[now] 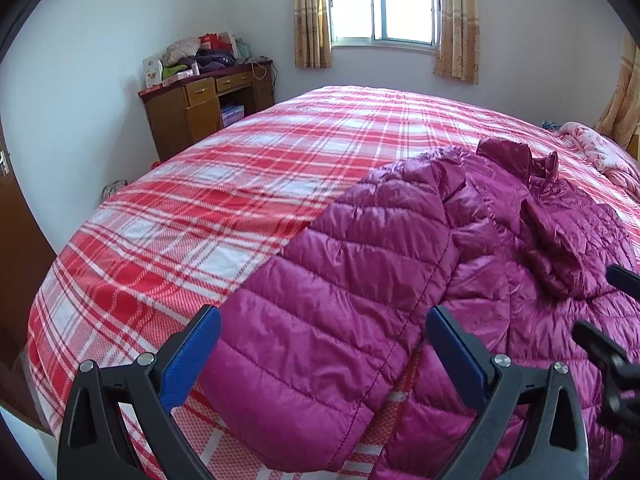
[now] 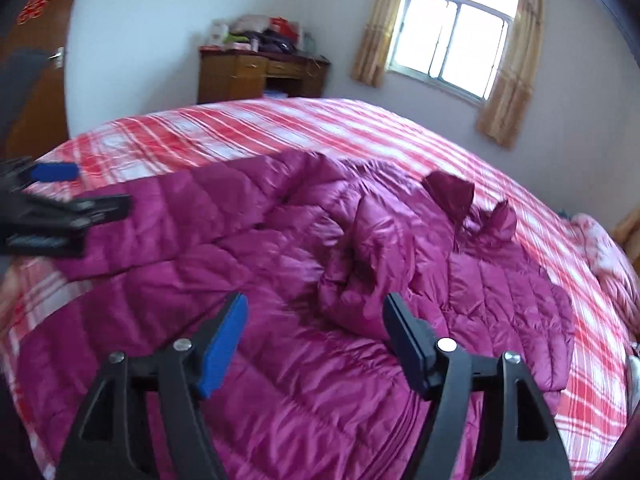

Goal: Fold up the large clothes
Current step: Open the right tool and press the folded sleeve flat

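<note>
One bed (image 1: 224,168) fills most of both views, spread with a red, pink and white plaid cover. Beyond its far edge stands a wooden desk (image 1: 204,108) against the pale wall, its top heaped with clothes and boxes. A window (image 1: 384,0) with beige curtains (image 1: 312,12) sits in the far wall, and a brown door (image 2: 36,60) shows at the left of the right wrist view. A pink patterned quilt (image 1: 604,152) lies bunched at the bed's far right edge.

The magenta quilted puffer jacket (image 1: 352,264) lies spread over the near right part of the bed, reaching the near edge. One sleeve (image 2: 160,204) stretches toward the bed's left side, and darker folds, perhaps a hood (image 2: 452,192), stand up at the jacket's far end.

The left gripper (image 1: 322,354) hangs released, its blue-padded fingers (image 1: 192,356) spread wide on either side of the sleeve; the pads do not press on the fabric, and whether they brush it cannot be told. The right gripper (image 2: 316,346) is also released, jaws well apart above the jacket's rumpled middle, with nothing clamped between them. That view is slightly blurred. Each gripper appears at the edge of the other's view.
</note>
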`<state>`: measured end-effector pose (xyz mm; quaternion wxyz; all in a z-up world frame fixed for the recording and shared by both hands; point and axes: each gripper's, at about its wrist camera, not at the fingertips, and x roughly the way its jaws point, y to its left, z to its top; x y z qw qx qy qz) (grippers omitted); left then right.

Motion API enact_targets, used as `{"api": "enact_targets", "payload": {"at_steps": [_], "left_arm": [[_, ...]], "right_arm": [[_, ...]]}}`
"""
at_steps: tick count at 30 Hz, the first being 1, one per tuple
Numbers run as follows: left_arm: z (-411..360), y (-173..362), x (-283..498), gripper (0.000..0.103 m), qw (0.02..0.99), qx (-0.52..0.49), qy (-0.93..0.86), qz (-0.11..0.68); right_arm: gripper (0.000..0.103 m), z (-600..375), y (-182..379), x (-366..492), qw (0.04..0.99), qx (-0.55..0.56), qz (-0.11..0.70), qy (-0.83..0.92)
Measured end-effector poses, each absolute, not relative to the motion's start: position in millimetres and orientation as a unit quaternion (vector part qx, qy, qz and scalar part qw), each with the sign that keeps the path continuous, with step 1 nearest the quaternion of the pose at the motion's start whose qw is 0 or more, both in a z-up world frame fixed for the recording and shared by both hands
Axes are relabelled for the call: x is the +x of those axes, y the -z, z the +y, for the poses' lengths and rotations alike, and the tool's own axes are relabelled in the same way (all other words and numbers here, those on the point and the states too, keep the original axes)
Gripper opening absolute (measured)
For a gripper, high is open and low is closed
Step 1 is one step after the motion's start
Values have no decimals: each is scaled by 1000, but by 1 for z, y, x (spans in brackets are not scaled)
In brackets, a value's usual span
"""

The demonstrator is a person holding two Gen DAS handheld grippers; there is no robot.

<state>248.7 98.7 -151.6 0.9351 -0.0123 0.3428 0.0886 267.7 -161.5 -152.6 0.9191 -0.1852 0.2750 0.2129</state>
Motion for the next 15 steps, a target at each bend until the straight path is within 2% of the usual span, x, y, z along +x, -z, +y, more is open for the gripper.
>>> {"api": "enact_targets", "payload": {"at_steps": [3, 4, 5, 6, 7, 10, 12, 15], "left_arm": [[88, 139, 253, 102, 941, -2, -83, 329], [84, 135, 255, 102, 942, -1, -81, 325], [78, 131, 256, 102, 944, 1, -75, 321], [72, 128, 258, 102, 946, 3, -70, 317], [63, 124, 261, 102, 948, 9, -64, 312], [29, 112, 271, 102, 955, 30, -48, 292], [9, 107, 280, 102, 957, 35, -31, 287], [-28, 109, 296, 102, 957, 55, -9, 284]], "right_arm": [[71, -185, 135, 252, 931, -153, 251, -217], [63, -191, 131, 252, 936, -140, 248, -208], [44, -197, 128, 257, 940, -132, 251, -189], [32, -204, 128, 267, 943, -128, 263, -157], [15, -213, 129, 277, 945, -120, 279, -125], [13, -249, 141, 312, 945, -54, 321, -46], [15, -263, 156, 331, 936, -23, 350, -28], [15, -263, 179, 343, 925, -16, 377, -33]]}}
